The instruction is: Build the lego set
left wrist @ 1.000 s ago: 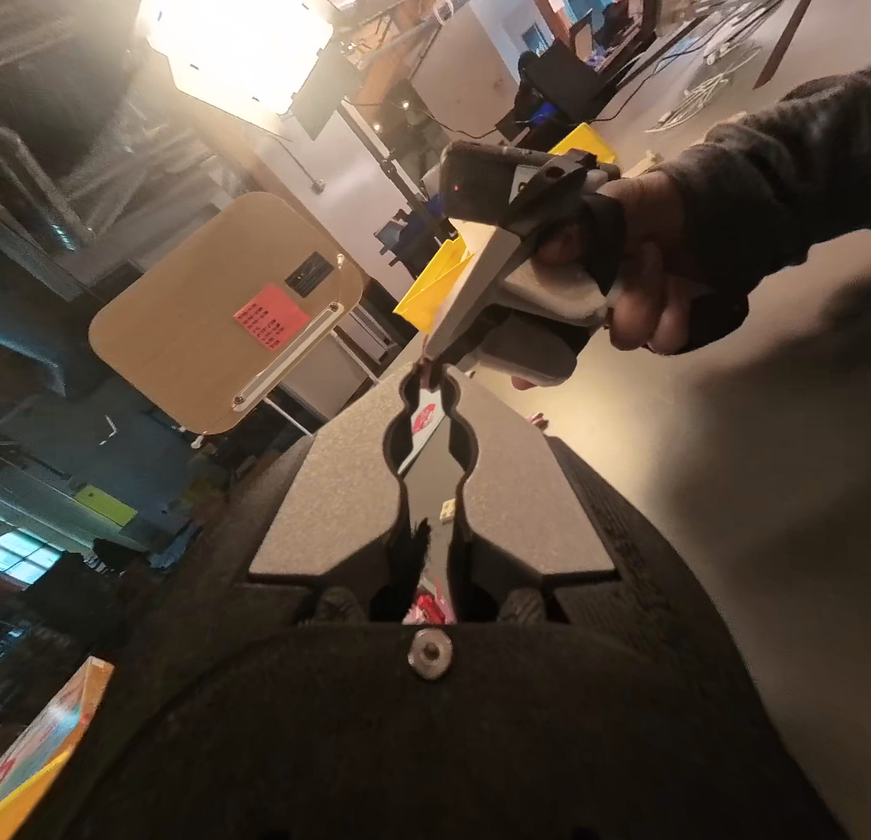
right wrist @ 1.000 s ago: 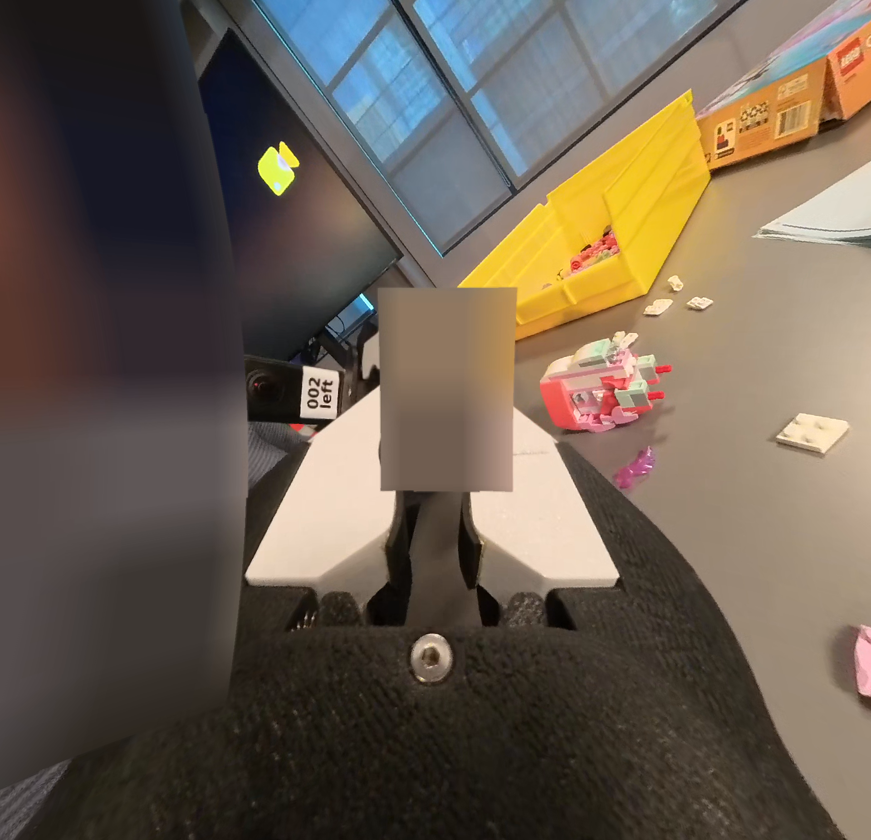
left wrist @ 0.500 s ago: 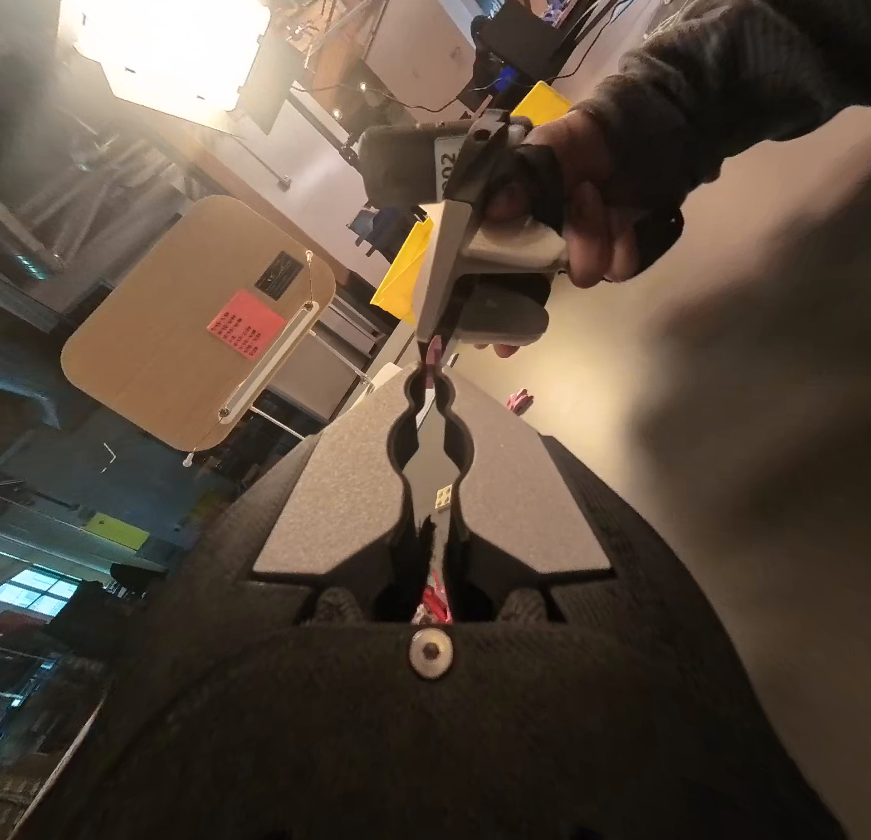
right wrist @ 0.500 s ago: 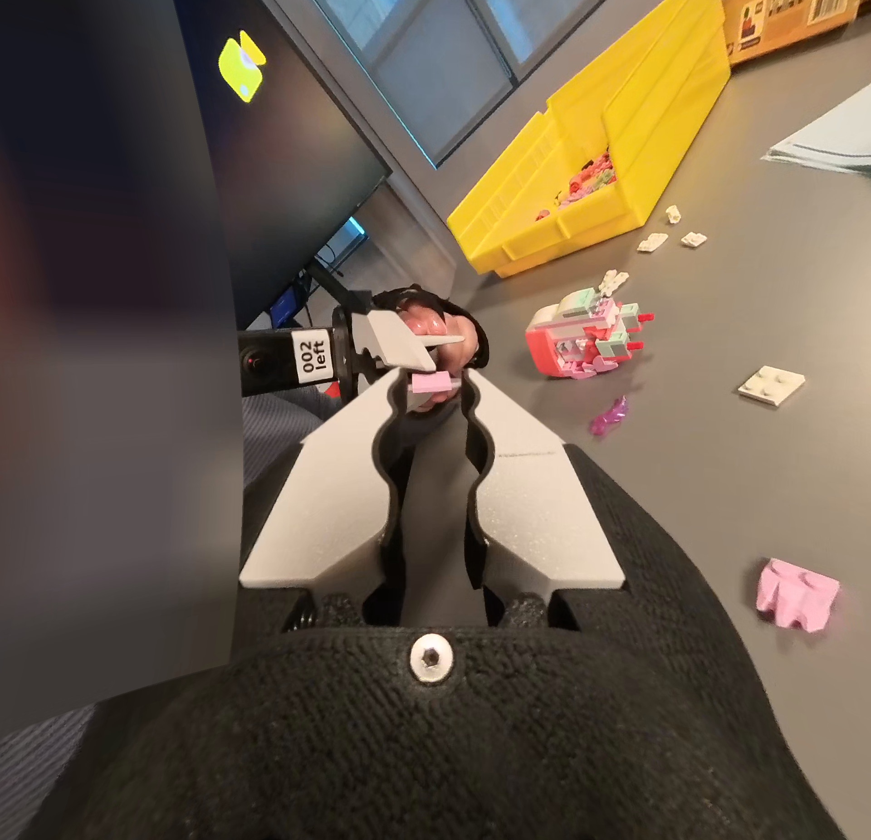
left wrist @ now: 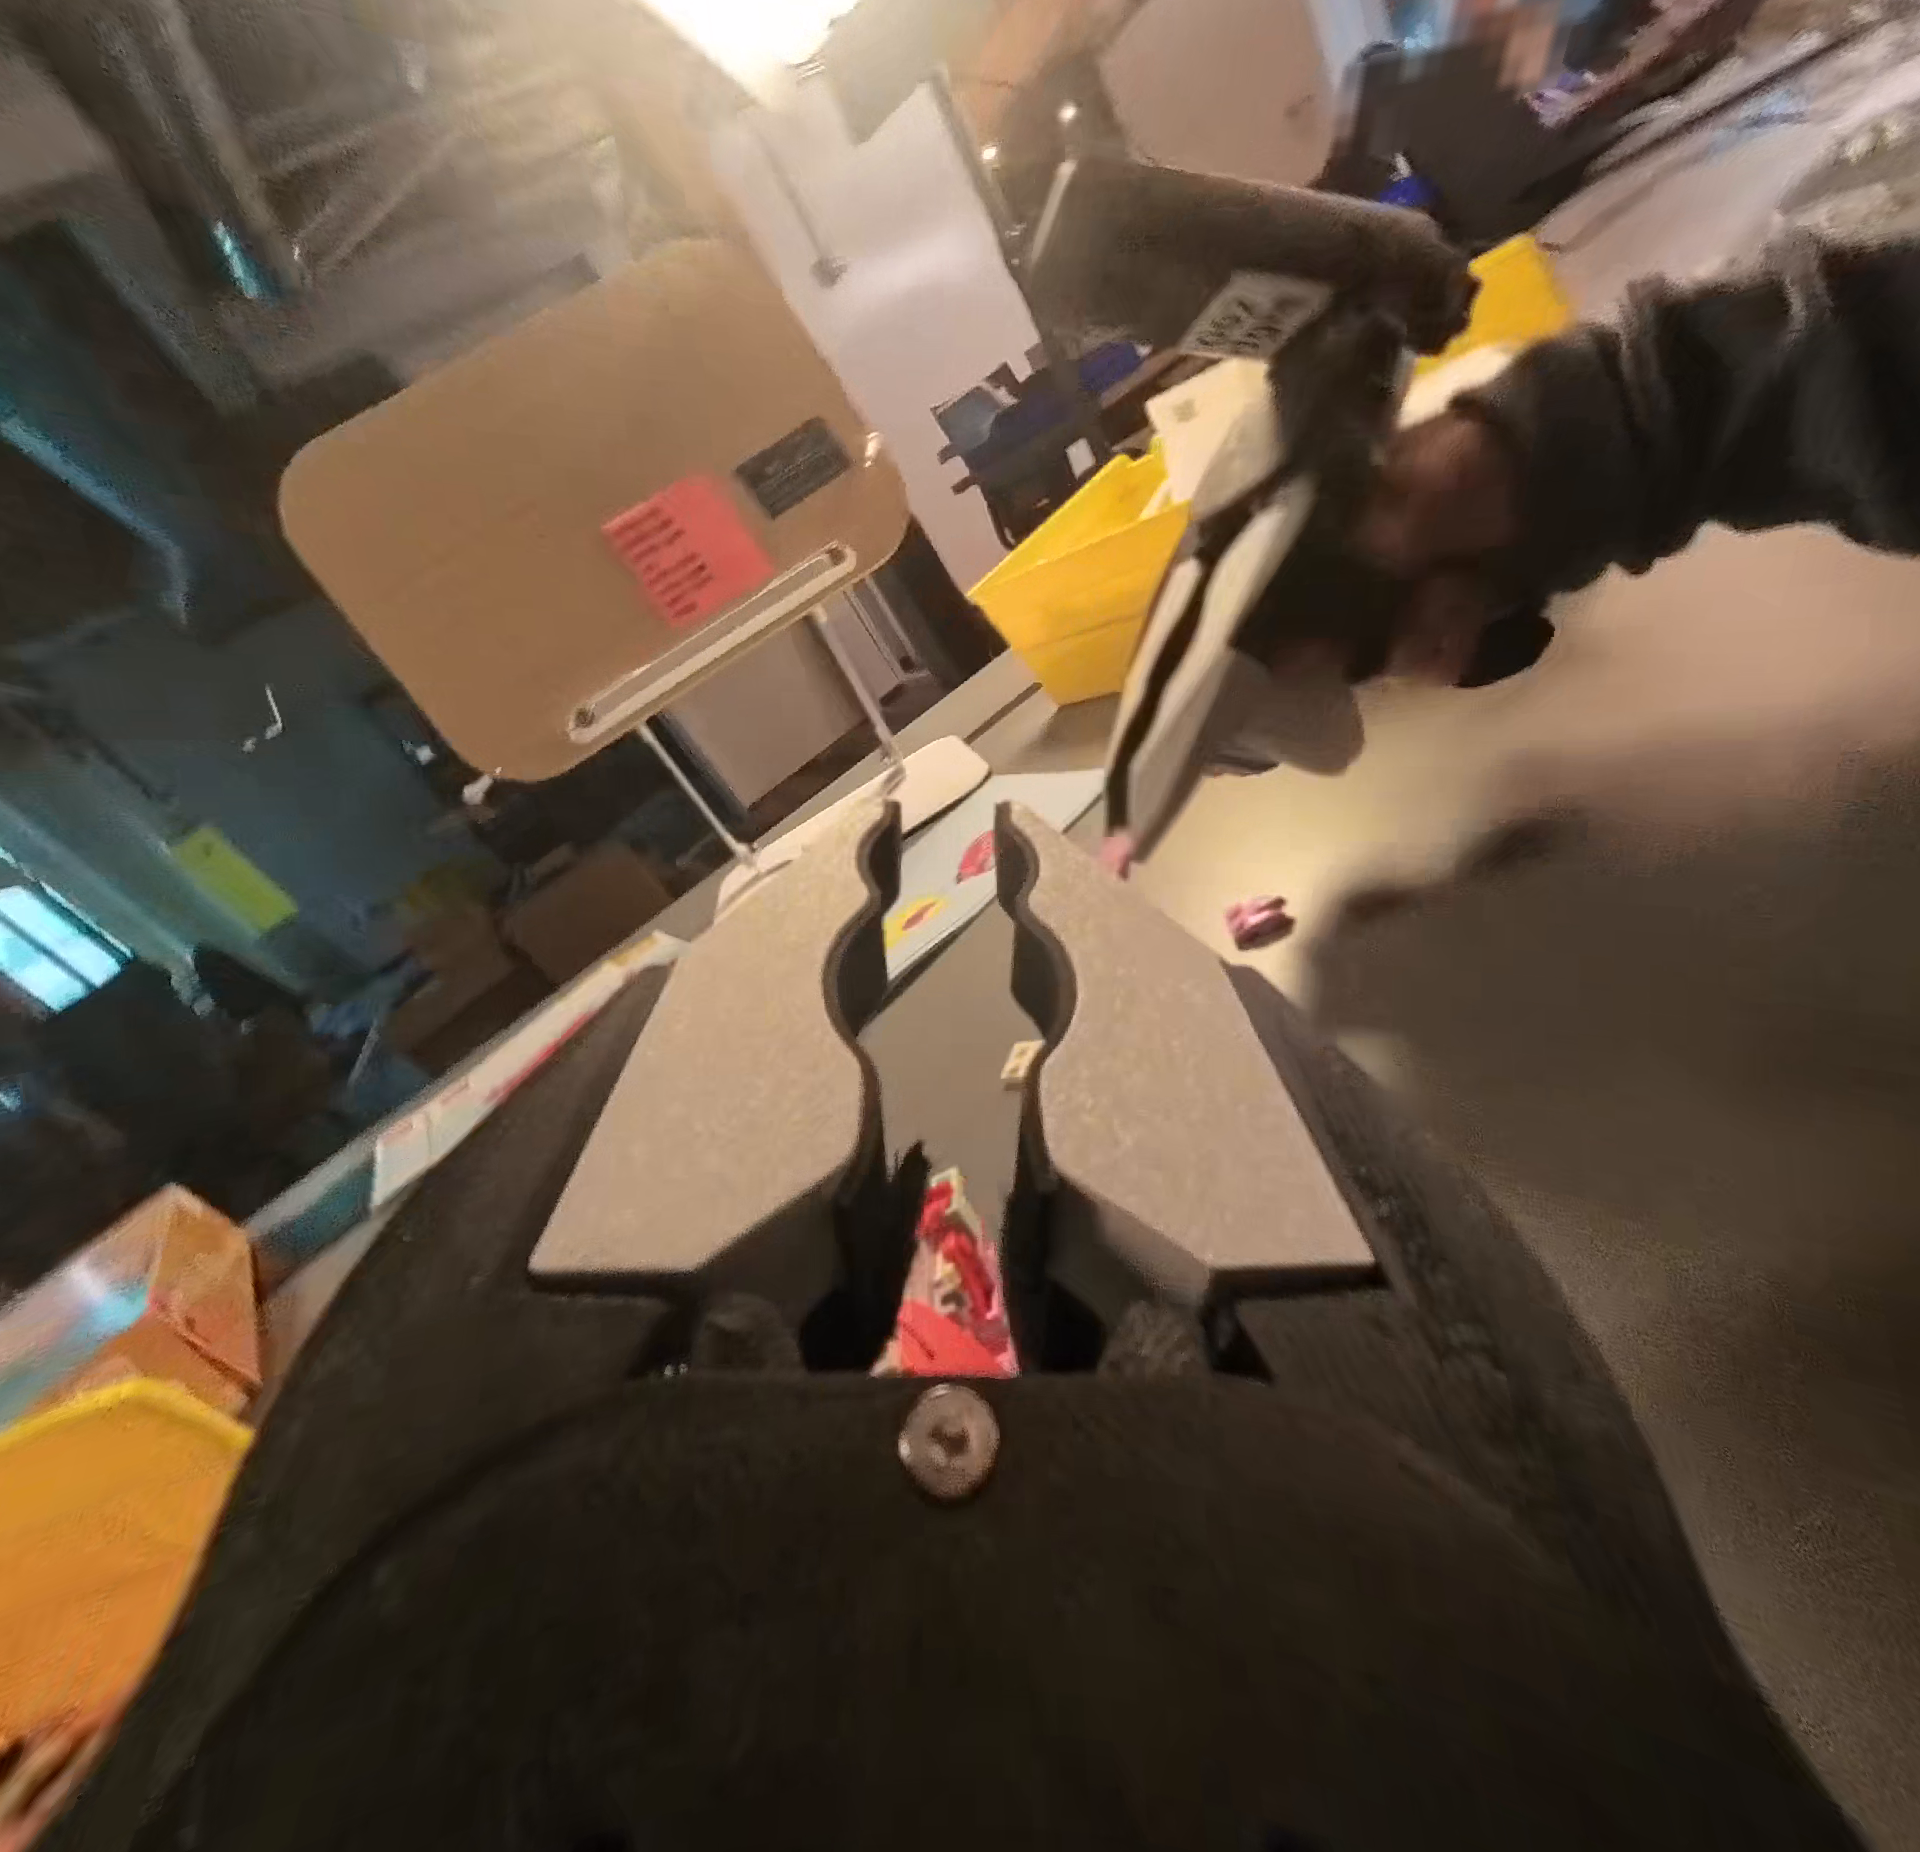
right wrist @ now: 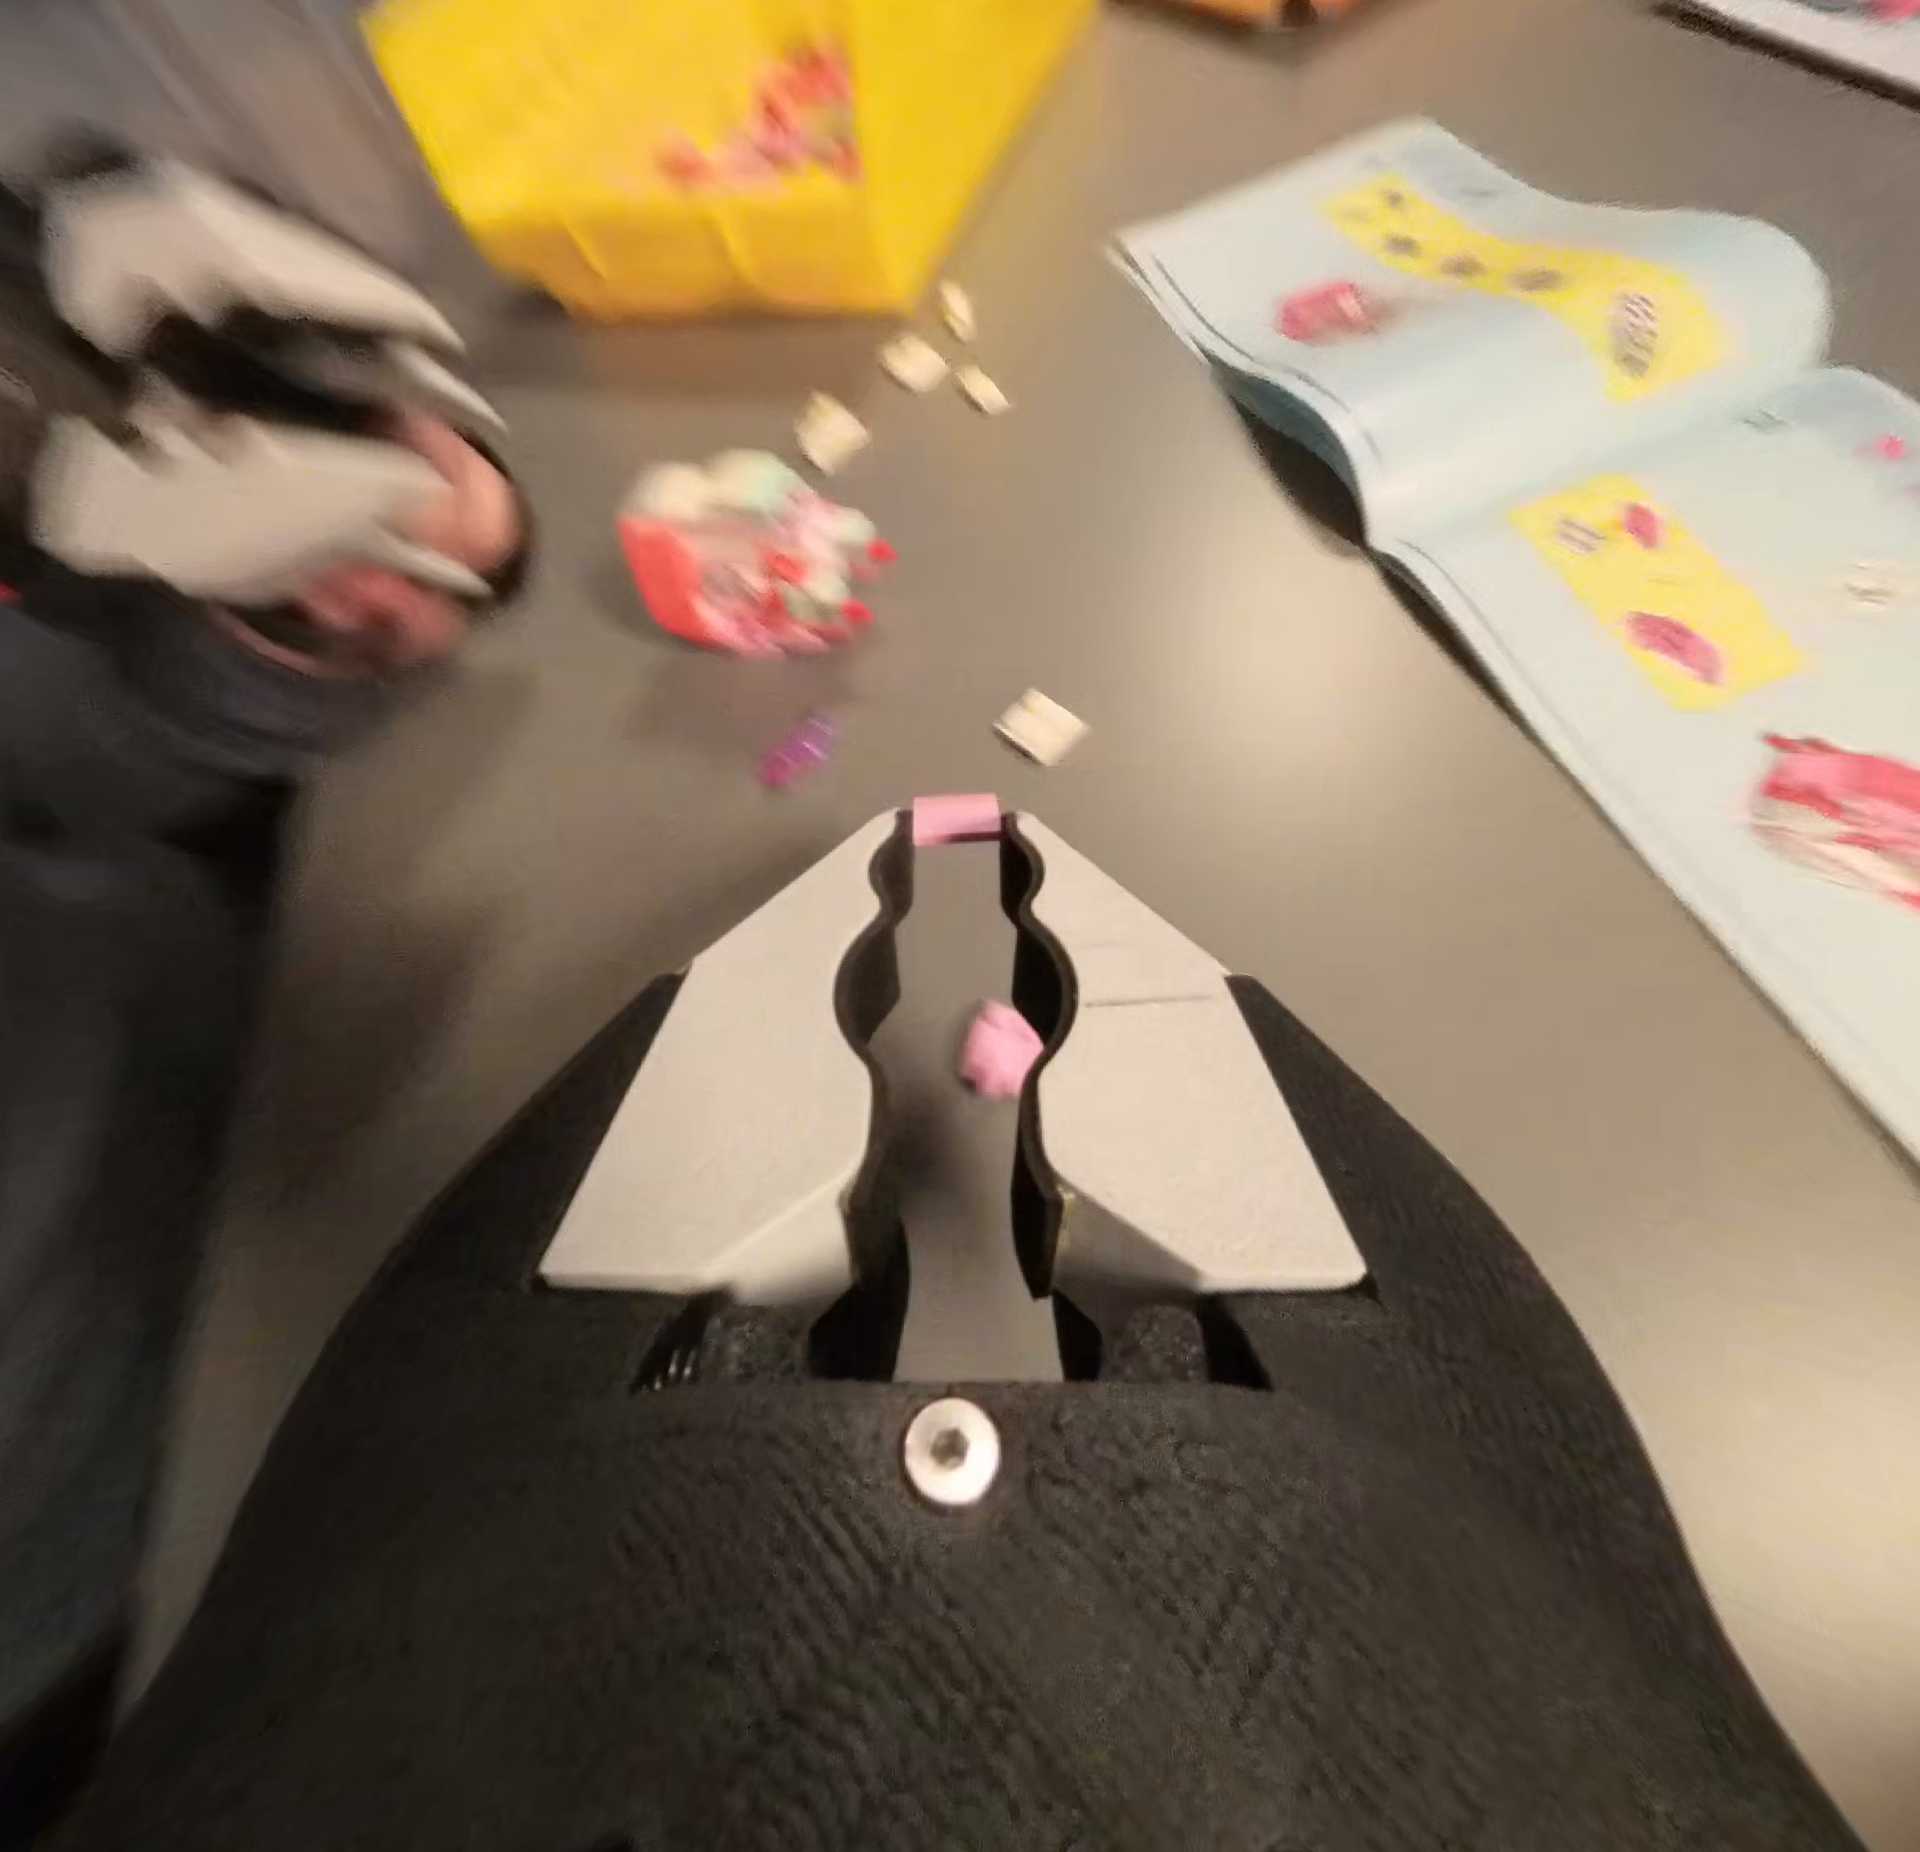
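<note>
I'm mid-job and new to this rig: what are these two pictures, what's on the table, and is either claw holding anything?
Each picture comes from a camera on a hand-held two-finger gripper, looking along its fingers. The right gripper pinches a small pink brick at its tips. The left gripper is open and holds nothing. On the grey table lie a red-and-pink brick model, a yellow bin, an open instruction booklet, small white pieces and another pink piece.

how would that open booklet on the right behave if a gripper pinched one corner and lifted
The booklet would probably flop: its thin pages already bow upward at the fold. It looks light, so it should lift easily, though the loose pages might fan apart. Pushed across the smooth grey table, it would likely slide.
</note>
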Demonstrator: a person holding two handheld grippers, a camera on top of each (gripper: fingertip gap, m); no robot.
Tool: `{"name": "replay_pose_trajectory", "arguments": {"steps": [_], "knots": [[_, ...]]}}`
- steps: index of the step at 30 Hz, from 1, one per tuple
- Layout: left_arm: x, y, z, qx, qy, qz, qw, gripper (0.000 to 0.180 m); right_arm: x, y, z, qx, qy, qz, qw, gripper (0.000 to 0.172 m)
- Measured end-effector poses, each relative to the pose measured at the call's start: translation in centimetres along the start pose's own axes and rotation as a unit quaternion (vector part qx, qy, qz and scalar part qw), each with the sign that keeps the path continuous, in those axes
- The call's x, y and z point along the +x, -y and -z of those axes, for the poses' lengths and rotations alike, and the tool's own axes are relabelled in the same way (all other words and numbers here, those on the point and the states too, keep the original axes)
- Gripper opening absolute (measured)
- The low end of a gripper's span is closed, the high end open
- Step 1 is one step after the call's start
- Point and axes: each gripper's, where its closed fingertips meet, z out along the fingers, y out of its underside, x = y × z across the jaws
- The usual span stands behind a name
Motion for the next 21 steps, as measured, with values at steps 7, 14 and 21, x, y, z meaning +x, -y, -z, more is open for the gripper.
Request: {"name": "replay_pose_trajectory", "arguments": {"steps": [7, 14, 21], "knots": [[-1.7, -0.5, 0.4, 0.005, 0.015, 0.071, 0.997, 0.016, 2.8, -3.9, -2.0, -0.127, -0.034, 0.103, 0.986, 0.015], [-1.4, -0.2, 0.6, 0.016, 0.009, 0.055, 0.998, 0.018, 3.6, -4.1, -1.9, -0.156, -0.017, 0.112, 0.981, 0.024], [-1.6, -0.1, 0.8, 0.024, 0.009, 0.062, 0.998, 0.016, 3.3, -2.3, -2.3, -0.135, -0.024, 0.151, 0.979, 0.04]]}}
